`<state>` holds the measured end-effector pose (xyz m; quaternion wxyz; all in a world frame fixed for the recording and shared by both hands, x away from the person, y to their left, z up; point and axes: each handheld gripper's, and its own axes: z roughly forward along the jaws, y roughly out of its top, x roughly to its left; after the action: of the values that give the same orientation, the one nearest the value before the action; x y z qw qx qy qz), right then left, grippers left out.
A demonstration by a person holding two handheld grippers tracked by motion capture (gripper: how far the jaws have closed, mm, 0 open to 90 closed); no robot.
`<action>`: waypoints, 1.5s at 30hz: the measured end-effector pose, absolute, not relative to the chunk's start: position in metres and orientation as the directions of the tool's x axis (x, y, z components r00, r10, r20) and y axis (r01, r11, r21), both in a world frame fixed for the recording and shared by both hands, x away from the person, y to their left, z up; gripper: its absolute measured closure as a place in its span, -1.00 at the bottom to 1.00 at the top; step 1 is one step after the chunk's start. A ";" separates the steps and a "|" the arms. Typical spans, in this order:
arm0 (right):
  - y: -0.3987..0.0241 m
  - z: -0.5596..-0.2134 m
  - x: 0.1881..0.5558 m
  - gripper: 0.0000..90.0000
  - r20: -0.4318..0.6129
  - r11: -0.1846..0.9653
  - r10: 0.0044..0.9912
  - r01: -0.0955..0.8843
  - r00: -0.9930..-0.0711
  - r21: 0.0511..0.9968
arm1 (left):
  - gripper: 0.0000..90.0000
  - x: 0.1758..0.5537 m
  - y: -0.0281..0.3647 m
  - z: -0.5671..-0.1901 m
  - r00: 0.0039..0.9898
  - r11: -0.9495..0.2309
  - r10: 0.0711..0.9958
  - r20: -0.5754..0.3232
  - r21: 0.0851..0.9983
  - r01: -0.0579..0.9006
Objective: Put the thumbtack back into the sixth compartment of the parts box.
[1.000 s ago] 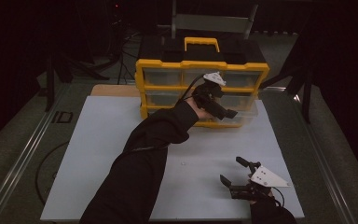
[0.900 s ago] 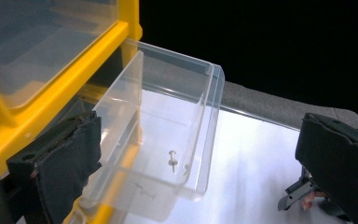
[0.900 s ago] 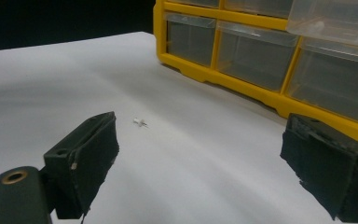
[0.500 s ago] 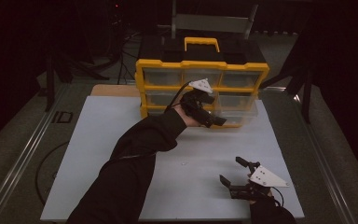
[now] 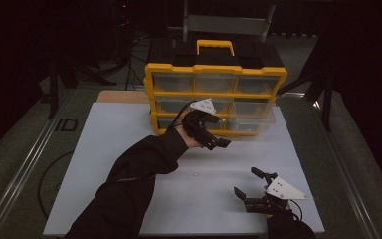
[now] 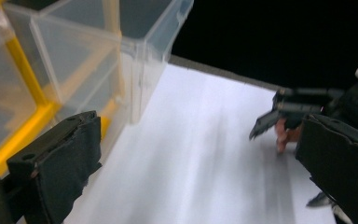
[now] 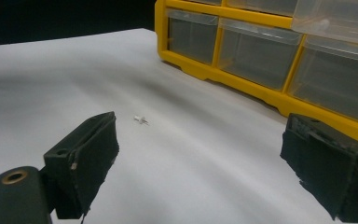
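A yellow organizer [image 5: 216,69] with clear drawers stands at the back of the white table. Its lower right drawer [image 5: 252,121] sticks out, and shows as a clear box [image 6: 151,51] in the left gripper view. My left gripper [image 5: 219,143] hovers just in front of the organizer's bottom row, open and empty [image 6: 200,135]. My right gripper [image 5: 245,182] rests near the front right of the table, open with nothing between its fingers [image 7: 203,135]. A tiny white pin [image 7: 141,120] lies on the table between the two grippers [image 5: 195,174].
The white tabletop [image 5: 109,164] stretches wide to the left of my sleeve. A black box with a yellow handle [image 5: 215,47] sits on top of the organizer. Dark stands and cables lie beyond the table's back edge.
My left gripper has drawn back from the pulled-out drawer, moving left and toward me. The right gripper has stayed put.
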<state>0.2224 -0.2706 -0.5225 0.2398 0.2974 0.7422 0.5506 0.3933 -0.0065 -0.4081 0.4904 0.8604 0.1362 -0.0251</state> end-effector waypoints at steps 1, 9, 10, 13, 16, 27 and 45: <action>-0.270 -0.523 0.222 -0.77 -0.027 0.216 0.706 0.180 -0.707 0.960 | -0.98 0.392 -0.005 -0.411 0.960 -0.481 0.214 -0.178 0.837 0.262; -0.269 -0.523 0.222 -0.77 -0.030 0.223 0.702 0.179 -0.712 0.958 | -0.98 0.384 0.011 -0.430 0.956 -0.484 0.221 -0.192 0.830 0.279; -0.269 -0.523 0.223 -0.77 -0.030 0.222 0.703 0.179 -0.711 0.959 | -0.98 0.383 0.013 -0.432 0.955 -0.483 0.223 -0.194 0.829 0.281; -0.269 -0.523 0.223 -0.77 -0.026 0.220 0.703 0.183 -0.711 0.958 | -0.98 0.380 0.018 -0.438 0.953 -0.478 0.227 -0.202 0.829 0.289; -0.269 -0.524 0.223 -0.77 -0.029 0.225 0.702 0.183 -0.711 0.957 | -0.98 0.376 0.023 -0.446 0.952 -0.488 0.230 -0.203 0.822 0.294; -0.268 -0.524 0.223 -0.77 -0.033 0.230 0.703 0.182 -0.711 0.956 | -0.90 0.365 0.036 -0.483 0.942 -0.518 0.241 -0.236 0.789 0.330; -0.268 -0.524 0.223 -0.77 -0.038 0.231 0.705 0.180 -0.708 0.956 | -0.18 0.352 0.052 -0.523 0.928 -0.552 0.260 -0.265 0.748 0.369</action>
<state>0.2225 -0.2682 -0.5237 0.2412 0.2962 0.7467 0.5446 0.3516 0.0520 -0.5233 0.4382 0.8787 0.1790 -0.0618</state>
